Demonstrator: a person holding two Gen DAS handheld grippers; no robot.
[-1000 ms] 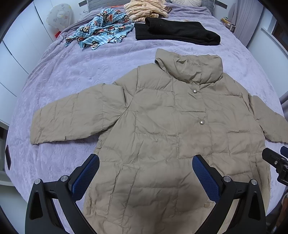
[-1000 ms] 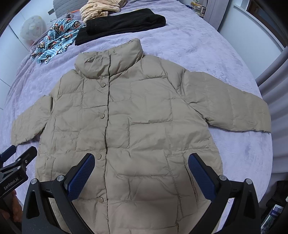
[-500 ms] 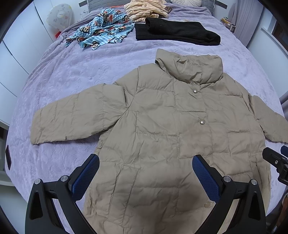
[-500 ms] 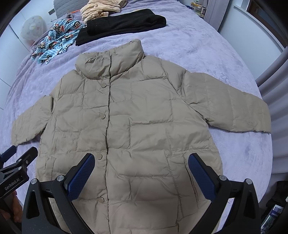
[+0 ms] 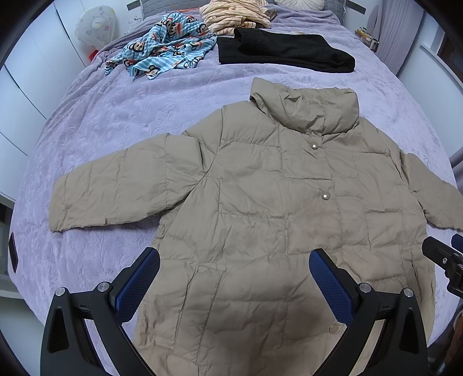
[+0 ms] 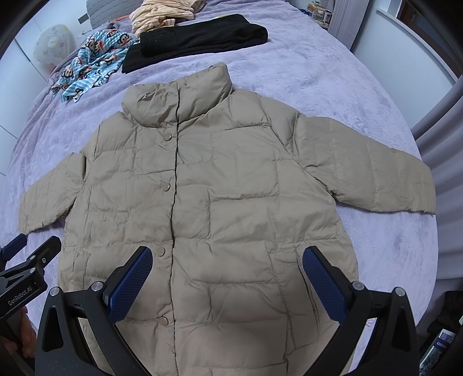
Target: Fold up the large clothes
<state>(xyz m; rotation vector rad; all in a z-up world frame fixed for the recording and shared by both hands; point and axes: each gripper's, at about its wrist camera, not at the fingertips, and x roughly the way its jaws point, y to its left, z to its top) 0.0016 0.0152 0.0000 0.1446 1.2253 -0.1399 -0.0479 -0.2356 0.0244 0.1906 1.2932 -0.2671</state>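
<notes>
A beige quilted puffer jacket [image 5: 260, 202] lies flat, front up and snapped shut, on the purple bedspread [image 5: 115, 121], both sleeves spread out to the sides. It also shows in the right wrist view [image 6: 231, 188]. My left gripper [image 5: 234, 272] is open and empty, hovering above the jacket's lower left part. My right gripper [image 6: 227, 269] is open and empty, hovering above the lower right part, near the hem. Each gripper shows at the edge of the other's view.
At the head of the bed lie a folded black garment [image 5: 283, 52], a blue monkey-print garment [image 5: 165, 55] and a striped beige garment [image 5: 234, 14]. White cupboards stand left of the bed [image 5: 23, 86]. Small items stand on a bedside surface [image 6: 318, 14].
</notes>
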